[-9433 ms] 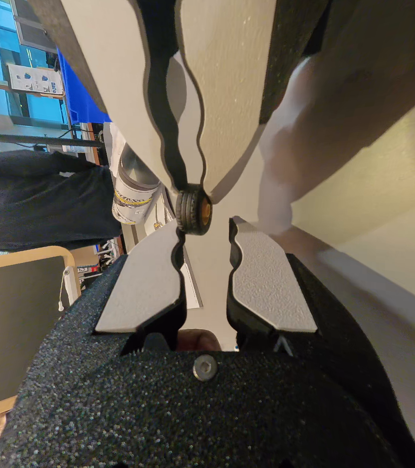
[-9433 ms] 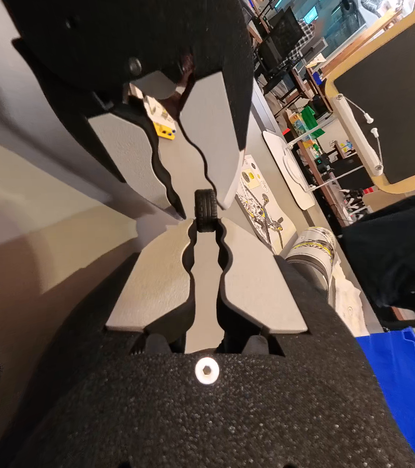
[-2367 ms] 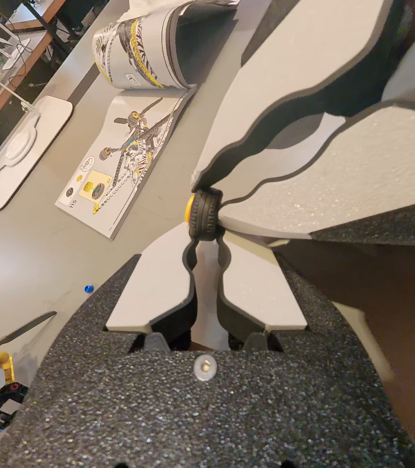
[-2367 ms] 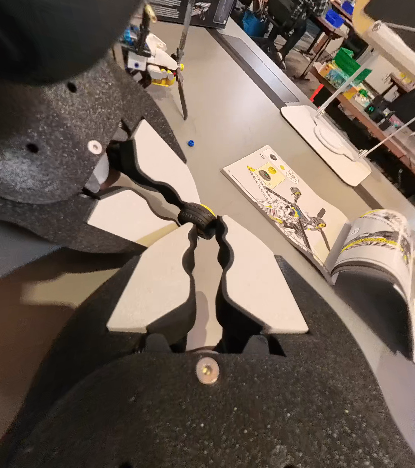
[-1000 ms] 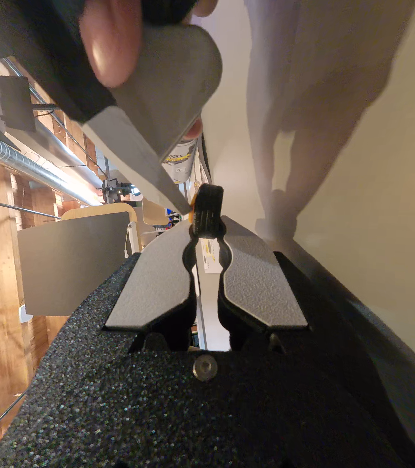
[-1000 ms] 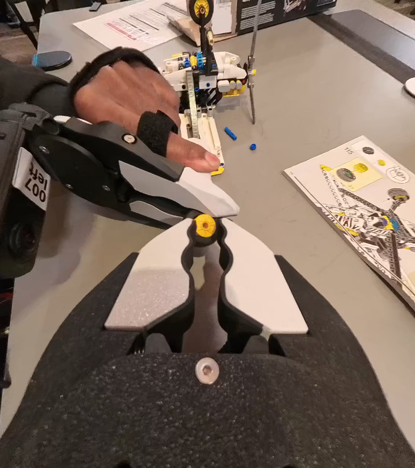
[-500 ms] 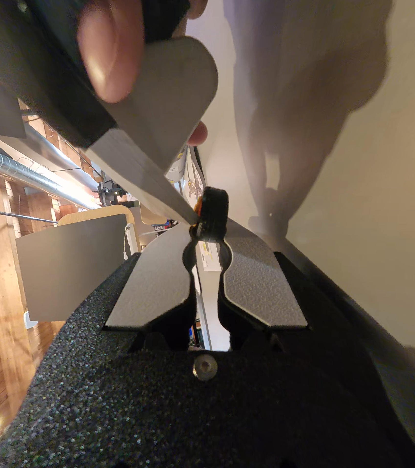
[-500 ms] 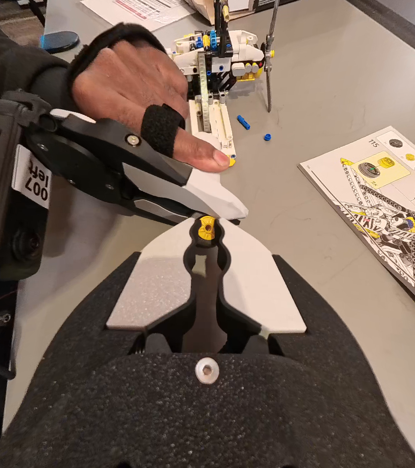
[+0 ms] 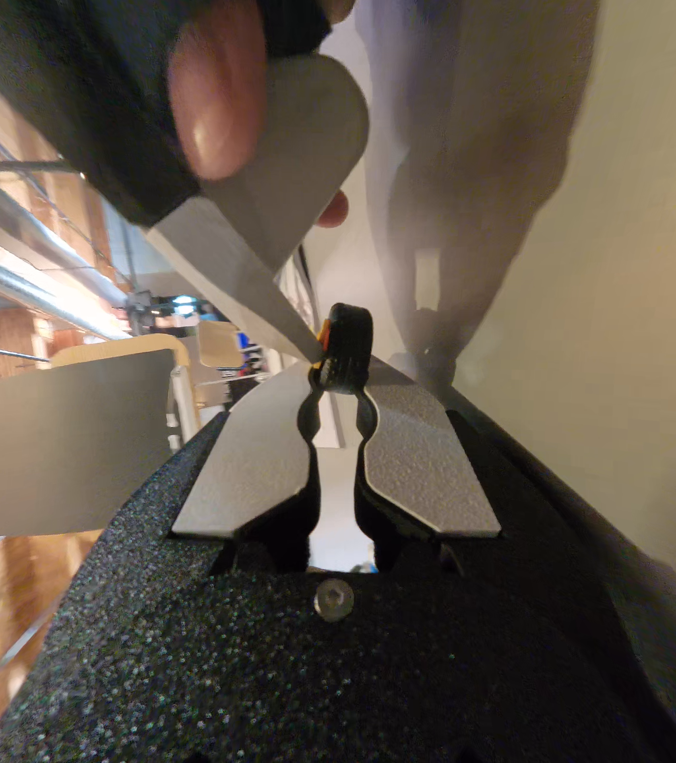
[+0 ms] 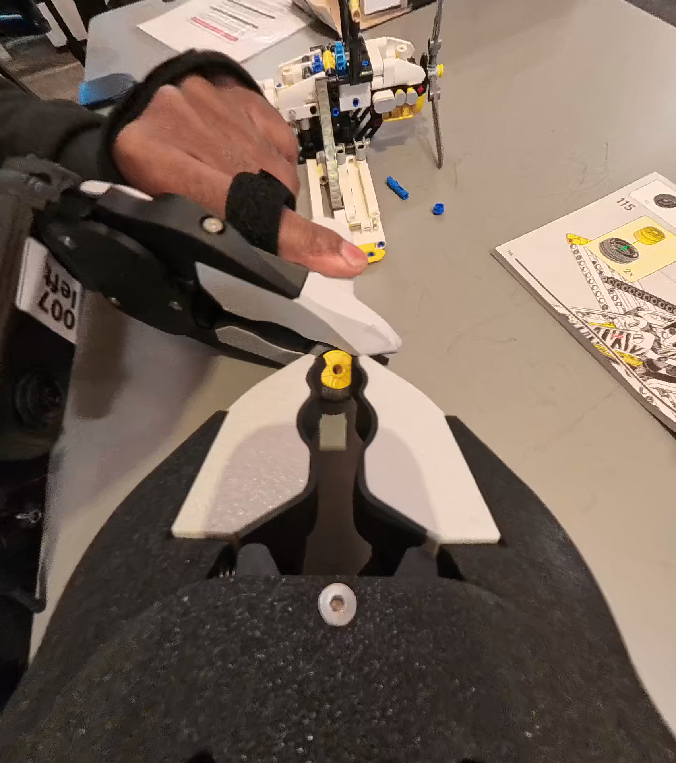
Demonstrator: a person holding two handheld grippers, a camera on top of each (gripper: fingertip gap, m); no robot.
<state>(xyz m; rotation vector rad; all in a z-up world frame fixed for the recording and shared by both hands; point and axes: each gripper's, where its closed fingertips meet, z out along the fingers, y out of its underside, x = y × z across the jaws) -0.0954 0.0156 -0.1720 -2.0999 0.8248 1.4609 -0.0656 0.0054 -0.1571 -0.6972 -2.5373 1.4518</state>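
Observation:
A small wheel, a black tyre point(image 9: 348, 342) with a yellow hub point(image 10: 335, 369), is held in the air between both grippers. In the left wrist view my left gripper point(image 9: 338, 373) is shut on the tyre, with pads on its two side faces. The right gripper's finger point(image 9: 253, 280) reaches the hub from the upper left. In the right wrist view my right gripper point(image 10: 338, 362) is shut on the yellow hub, which faces the camera. The left gripper's fingers point(image 10: 328, 313) come in from the left, guided by a person's hand point(image 10: 204, 136).
On the grey table point(image 10: 513, 124) stand a white, black and yellow brick-built aircraft model point(image 10: 352, 91) at the back and an open instruction booklet point(image 10: 637, 289) at the right. A blue pin point(image 10: 397, 188) and a small blue stud point(image 10: 437, 209) lie loose. A paper sheet point(image 10: 224, 20) lies far back. My left and right fingertips are right by each other.
Both grippers stay closed on the wheel. The tyre has tilted a little in the left grasp. The right gripper has edged forward towards the aircraft model.

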